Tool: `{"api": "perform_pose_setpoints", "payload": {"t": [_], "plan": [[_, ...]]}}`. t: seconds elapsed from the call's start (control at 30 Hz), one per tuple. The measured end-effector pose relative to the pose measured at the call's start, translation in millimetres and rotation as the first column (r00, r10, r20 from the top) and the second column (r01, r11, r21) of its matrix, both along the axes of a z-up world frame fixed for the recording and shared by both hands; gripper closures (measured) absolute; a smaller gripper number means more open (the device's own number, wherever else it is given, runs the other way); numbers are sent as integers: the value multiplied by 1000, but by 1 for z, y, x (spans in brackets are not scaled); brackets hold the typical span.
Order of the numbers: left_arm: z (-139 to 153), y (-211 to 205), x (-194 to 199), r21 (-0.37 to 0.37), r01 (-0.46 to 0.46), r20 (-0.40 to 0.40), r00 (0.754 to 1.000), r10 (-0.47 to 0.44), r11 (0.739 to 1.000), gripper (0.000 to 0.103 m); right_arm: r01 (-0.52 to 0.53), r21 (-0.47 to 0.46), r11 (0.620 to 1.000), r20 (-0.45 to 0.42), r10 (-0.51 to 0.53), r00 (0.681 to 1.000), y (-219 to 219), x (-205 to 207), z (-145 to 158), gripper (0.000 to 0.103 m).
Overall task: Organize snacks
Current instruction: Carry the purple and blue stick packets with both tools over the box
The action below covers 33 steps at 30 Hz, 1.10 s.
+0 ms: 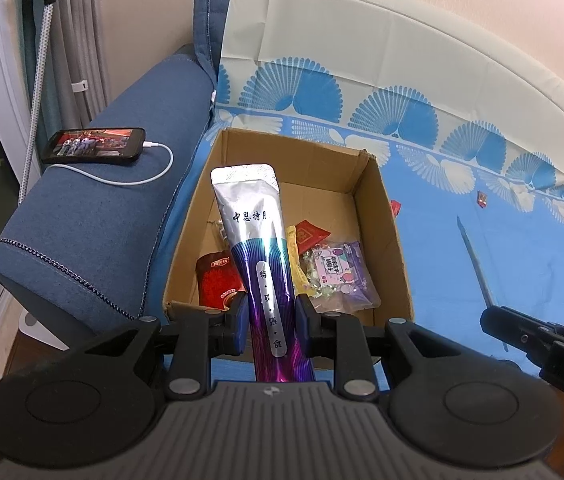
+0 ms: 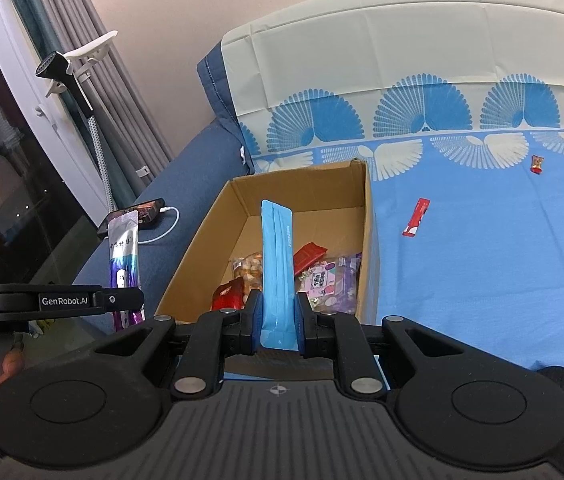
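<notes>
My left gripper (image 1: 271,320) is shut on a long silver and purple snack sachet (image 1: 259,248), held over the near edge of an open cardboard box (image 1: 386,216). The sachet also shows in the right wrist view (image 2: 121,256). My right gripper (image 2: 277,316) is shut on a long light blue sachet (image 2: 277,264), upright over the same box (image 2: 201,240). The box holds a red packet (image 1: 217,280), a purple candy bag (image 1: 342,272), a small red pack (image 1: 310,236) and a yellow stick (image 1: 294,256).
The box sits on a blue fan-patterned cloth (image 2: 482,260) over a sofa. A red stick sachet (image 2: 416,218) and a small red candy (image 2: 536,164) lie on the cloth to the right. A phone (image 1: 93,146) with a white cable rests on the blue armrest at left.
</notes>
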<state>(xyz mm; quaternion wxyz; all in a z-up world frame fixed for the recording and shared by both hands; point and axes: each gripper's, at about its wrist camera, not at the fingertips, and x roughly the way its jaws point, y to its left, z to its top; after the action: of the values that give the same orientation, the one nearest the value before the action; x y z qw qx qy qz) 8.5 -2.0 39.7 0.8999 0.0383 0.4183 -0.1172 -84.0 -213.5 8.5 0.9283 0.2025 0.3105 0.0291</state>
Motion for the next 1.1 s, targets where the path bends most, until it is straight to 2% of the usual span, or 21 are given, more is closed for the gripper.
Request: {"api": "perform_pose_setpoints", "payload": {"t": [0.6,1.1], "plan": [[-4,-3,8,2,-18,-9,1000,18,1000,76,2,-5,1000,-23,-2,1000,4,10,-5,85],[-12,-7,39,-7,-29,-28,999,29,1000,76,5,-7,1000,-71,-6,997,5,38,-14,85]]}}
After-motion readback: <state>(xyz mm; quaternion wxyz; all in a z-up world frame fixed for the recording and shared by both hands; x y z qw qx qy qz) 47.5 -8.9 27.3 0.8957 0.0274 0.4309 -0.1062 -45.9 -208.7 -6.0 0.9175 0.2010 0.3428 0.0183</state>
